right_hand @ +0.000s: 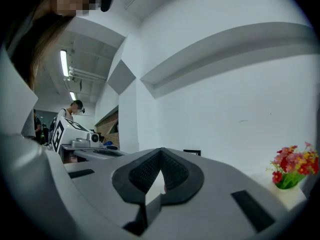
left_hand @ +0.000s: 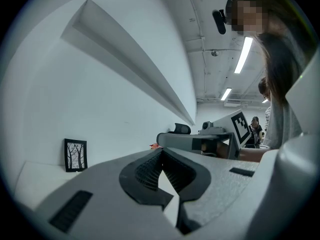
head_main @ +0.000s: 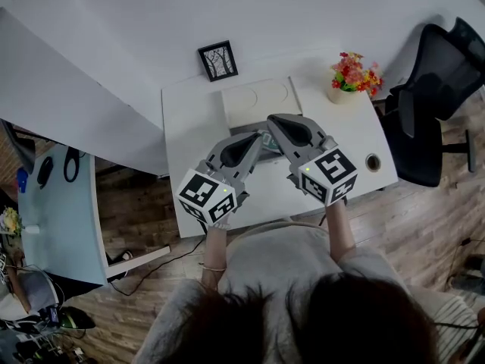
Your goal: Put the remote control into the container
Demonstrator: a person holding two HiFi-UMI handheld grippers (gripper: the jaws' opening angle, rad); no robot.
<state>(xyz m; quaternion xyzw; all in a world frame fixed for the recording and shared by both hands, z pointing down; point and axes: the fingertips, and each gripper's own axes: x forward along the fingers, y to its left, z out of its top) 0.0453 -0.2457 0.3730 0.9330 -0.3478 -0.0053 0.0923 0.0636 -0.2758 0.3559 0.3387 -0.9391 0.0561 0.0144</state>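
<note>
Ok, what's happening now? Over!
Left hand-held gripper shut, empty. Right hand-held gripper shut, empty. Remote not in sight. White container on table, nothing blocking.

Container (head_main: 258, 97): near edge covered by left tool (head_main: 256, 138) and right tool (head_main: 274, 121).
Surface (head_main: 186, 127): middle hidden beneath both tools.
Chair (head_main: 436, 89): cut off by right edge.
Round thing (head_main: 373, 161): dark-centred, too small to tell.
Person (head_main: 303, 294): cut off by bottom edge; forearms partly behind the marker cubes.
Far figures (left_hand: 256, 126): tiny, details lost in the background.
Side desk (head_main: 61, 226): cut off by left edge; dark shapes on it unidentifiable.
</note>
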